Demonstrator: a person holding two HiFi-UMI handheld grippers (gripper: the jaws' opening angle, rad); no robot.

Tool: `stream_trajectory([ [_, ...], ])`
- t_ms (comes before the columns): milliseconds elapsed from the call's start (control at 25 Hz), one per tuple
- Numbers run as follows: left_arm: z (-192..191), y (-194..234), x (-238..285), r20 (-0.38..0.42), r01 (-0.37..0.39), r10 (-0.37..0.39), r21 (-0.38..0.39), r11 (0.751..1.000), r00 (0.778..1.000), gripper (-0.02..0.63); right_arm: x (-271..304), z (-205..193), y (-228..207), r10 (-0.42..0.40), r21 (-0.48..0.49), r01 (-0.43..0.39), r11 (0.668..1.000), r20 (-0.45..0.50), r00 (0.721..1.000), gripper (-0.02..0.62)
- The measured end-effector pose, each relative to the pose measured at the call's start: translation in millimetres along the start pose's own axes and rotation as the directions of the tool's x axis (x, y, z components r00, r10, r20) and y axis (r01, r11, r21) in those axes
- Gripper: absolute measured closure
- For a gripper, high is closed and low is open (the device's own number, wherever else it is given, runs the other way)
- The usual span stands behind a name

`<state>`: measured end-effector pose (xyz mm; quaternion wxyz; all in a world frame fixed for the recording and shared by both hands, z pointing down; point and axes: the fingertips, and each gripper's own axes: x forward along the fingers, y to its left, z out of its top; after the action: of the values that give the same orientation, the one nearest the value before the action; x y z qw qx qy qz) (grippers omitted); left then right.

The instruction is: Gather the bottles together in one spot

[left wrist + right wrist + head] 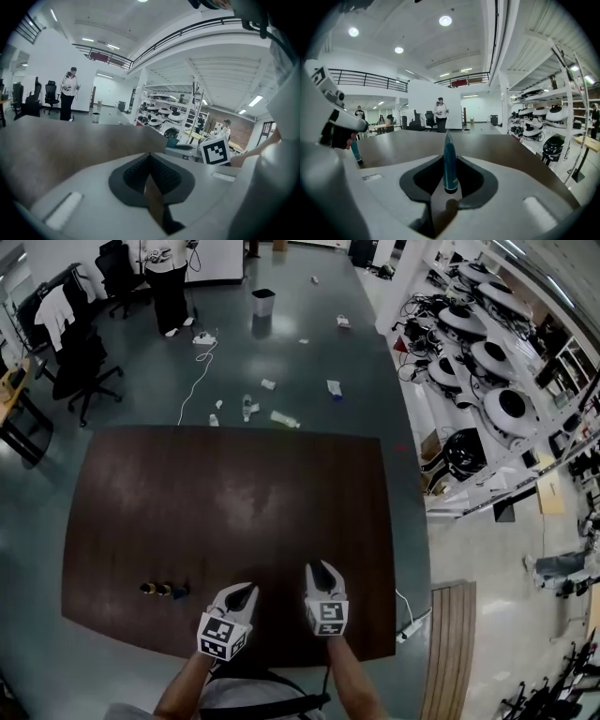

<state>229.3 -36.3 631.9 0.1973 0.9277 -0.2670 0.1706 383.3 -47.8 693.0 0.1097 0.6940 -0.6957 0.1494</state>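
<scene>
Both tools are over the near edge of the desk [225,502], around its middle. The left tool [247,592] and the right tool [320,568] are just beside each other and do not touch. From their tips a wide stretch of the dark brown top runs to the far edge and to both side edges. The group of small bottles [164,590] is the only other thing seen on the top in the head view. It sits near the near-left corner, to the left of the left tool and a little apart from it.

The right tool is closed narrow on a teal bottle [450,164]. The bottle stands upright between the jaws, its pointed top above them and its dark bottom end in the gap. In the right gripper view a second teal bottle [356,153] stands upright on the desk, to the left, partly behind the body of the left tool. The jaws of the left tool meet at the tips and nothing is between them.

The desk top is matte brown with rounded corners. Around it is a grey floor [309,381] with scattered litter, a white cable [195,371] and a small bin [263,302] beyond the far edge. Black office chairs [82,362] stand past the far-left corner, with a standing person [169,287] near them. Shelves with round white machines [506,409] run along the right side.
</scene>
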Motion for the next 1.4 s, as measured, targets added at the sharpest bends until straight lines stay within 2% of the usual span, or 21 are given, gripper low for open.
stream_trajectory([
  [520,-7,21,-51,0.062,-0.066,0.067,-0.024,0.998,0.996,0.606,-11,8,70,0.105,-0.073,-0.104,0.992,0.015,0.994,0.506],
  [800,-17,37,-84,0.082,-0.121,0.125,-0.061,0.991,0.989,0.606,-9,9,115,0.178,-0.106,-0.176,0.979,0.006,0.984,0.506],
  [1400,-52,100,-162,0.1,-0.257,0.273,-0.145,0.955,0.957,0.606,10,10,245,0.385,-0.174,-0.38,0.909,-0.001,0.923,0.506],
])
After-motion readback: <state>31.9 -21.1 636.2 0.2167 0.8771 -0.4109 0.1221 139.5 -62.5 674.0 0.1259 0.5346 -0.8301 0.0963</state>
